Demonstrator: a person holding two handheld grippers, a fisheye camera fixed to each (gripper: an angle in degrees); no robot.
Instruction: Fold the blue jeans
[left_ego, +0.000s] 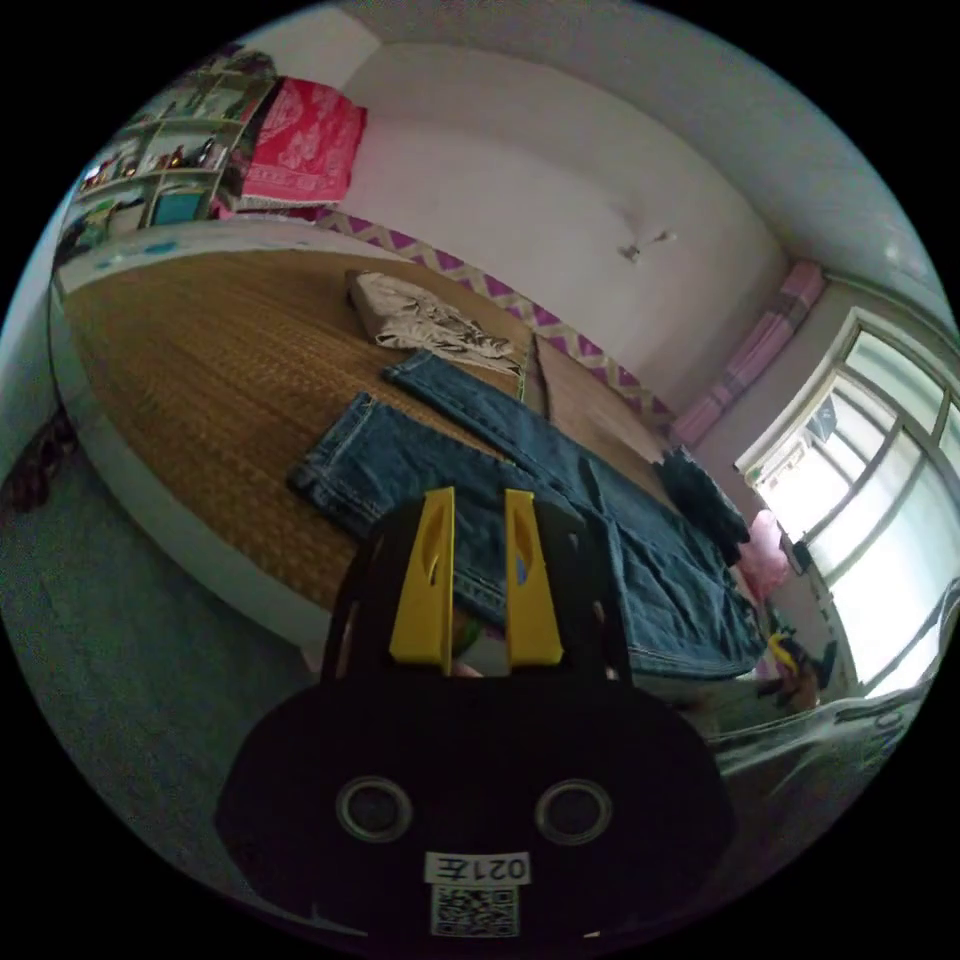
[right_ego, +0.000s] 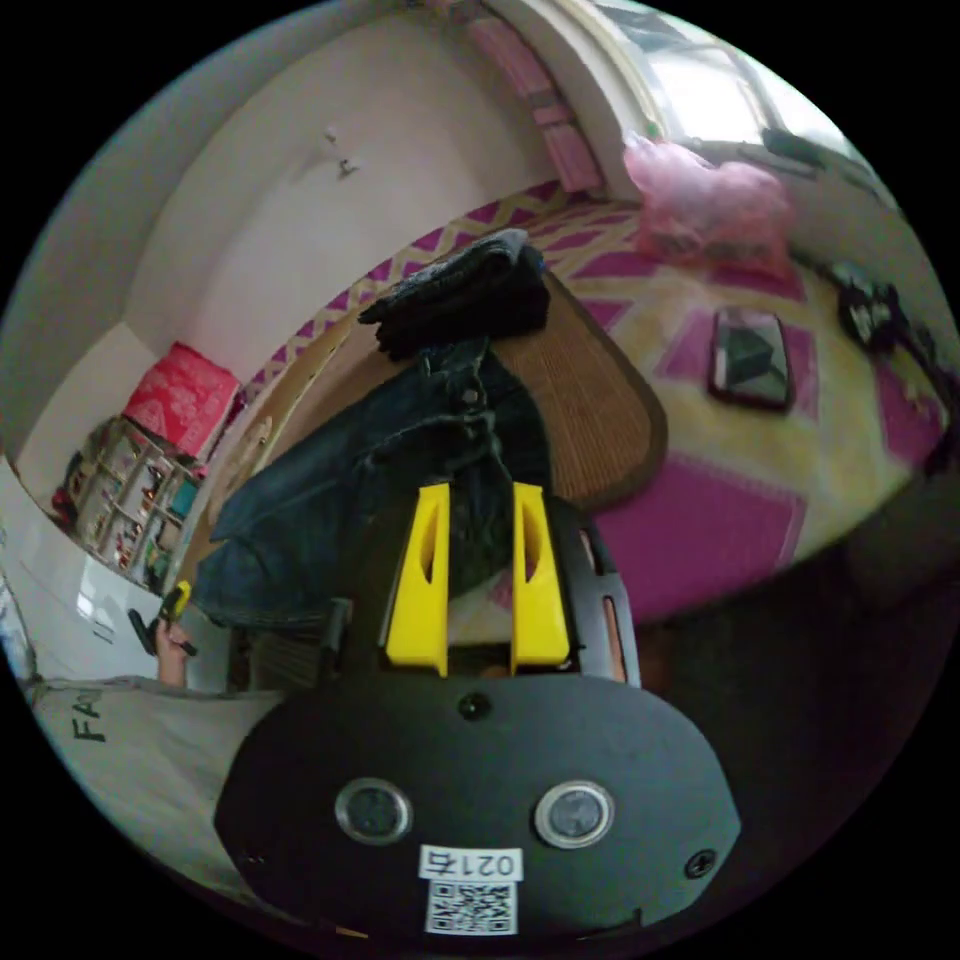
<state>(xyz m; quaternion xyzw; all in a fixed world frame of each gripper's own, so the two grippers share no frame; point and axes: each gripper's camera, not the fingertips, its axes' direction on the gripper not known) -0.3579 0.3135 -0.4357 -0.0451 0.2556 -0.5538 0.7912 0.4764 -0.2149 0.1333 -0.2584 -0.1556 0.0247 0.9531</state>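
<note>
In the left gripper view the blue jeans (left_ego: 560, 490) lie spread flat on the woven mat (left_ego: 200, 370) of the bed, legs running toward ten o'clock. The left hand-held gripper (left_ego: 478, 500) hangs over them, jaws parted, gripping nothing. In the right gripper view the right hand-held gripper (right_ego: 480, 495) is likewise parted and empty above the jeans' waist, with a dark folded garment (right_ego: 460, 290) at twelve o'clock.

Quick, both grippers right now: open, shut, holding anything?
Left gripper: yellow jaws apart, open, holding nothing, hovering over the spread blue denim jeans.
Right gripper: yellow jaws apart, open, holding nothing, near the jeans' waist end.
</note>
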